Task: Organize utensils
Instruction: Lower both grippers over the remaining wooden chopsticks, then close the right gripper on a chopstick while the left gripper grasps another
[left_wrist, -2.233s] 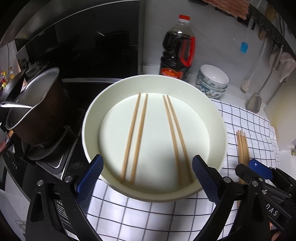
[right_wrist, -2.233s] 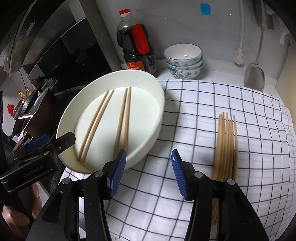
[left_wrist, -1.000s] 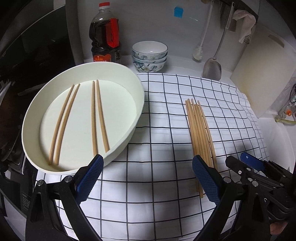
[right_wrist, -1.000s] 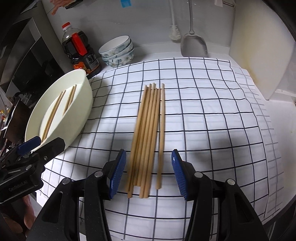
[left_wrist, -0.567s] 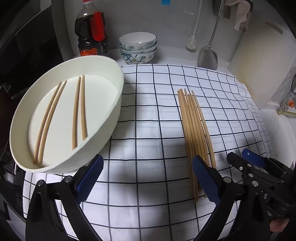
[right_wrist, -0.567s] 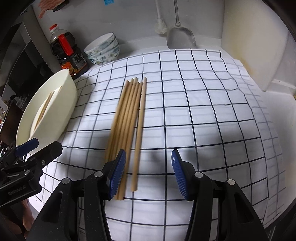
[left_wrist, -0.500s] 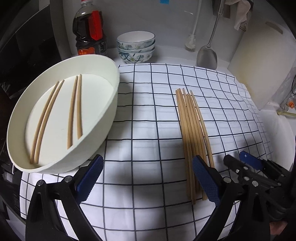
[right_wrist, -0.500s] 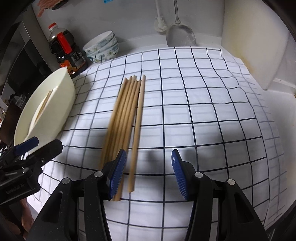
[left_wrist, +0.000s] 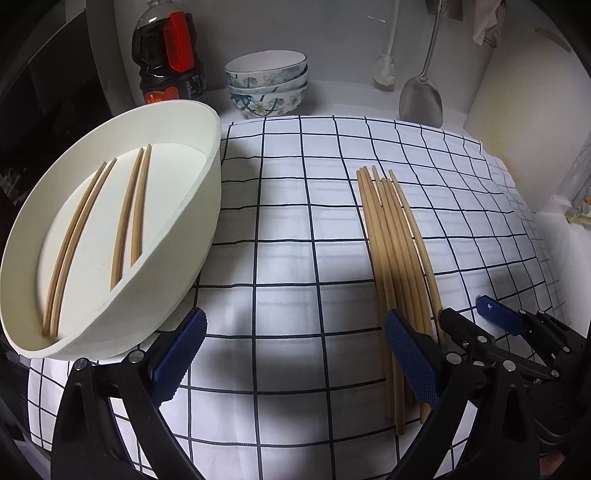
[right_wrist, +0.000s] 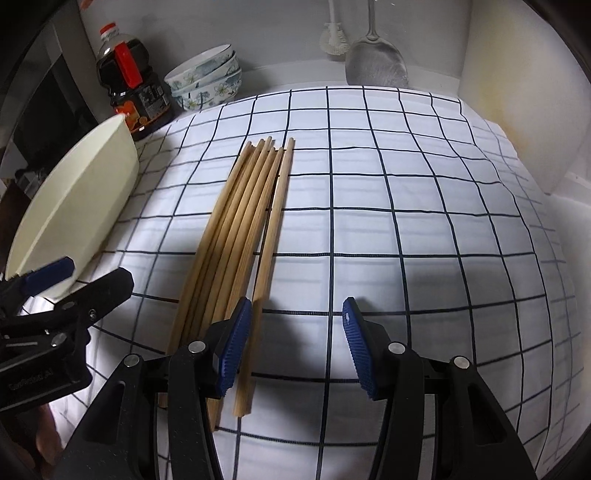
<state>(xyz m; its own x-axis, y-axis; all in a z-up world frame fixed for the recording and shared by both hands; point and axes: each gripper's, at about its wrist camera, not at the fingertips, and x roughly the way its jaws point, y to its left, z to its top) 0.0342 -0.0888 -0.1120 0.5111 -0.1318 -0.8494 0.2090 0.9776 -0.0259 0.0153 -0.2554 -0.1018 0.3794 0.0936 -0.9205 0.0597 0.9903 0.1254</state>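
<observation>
While both grippers hang with jaws spread and empty, left gripper (left_wrist: 295, 354) and right gripper (right_wrist: 297, 341) frame the checked cloth (right_wrist: 406, 229) on the counter. Loose chopsticks (right_wrist: 240, 229) lie mid-cloth; white basin (left_wrist: 177, 258) left holds four. Bowls (left_wrist: 266, 83), bottle (left_wrist: 168, 59), spatula (left_wrist: 421, 98) line the back wall.

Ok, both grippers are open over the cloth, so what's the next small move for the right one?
Probably lower the right gripper and close on the outermost of the loose chopsticks, which already sits just inside its jaws; the tray holds two pairs.
</observation>
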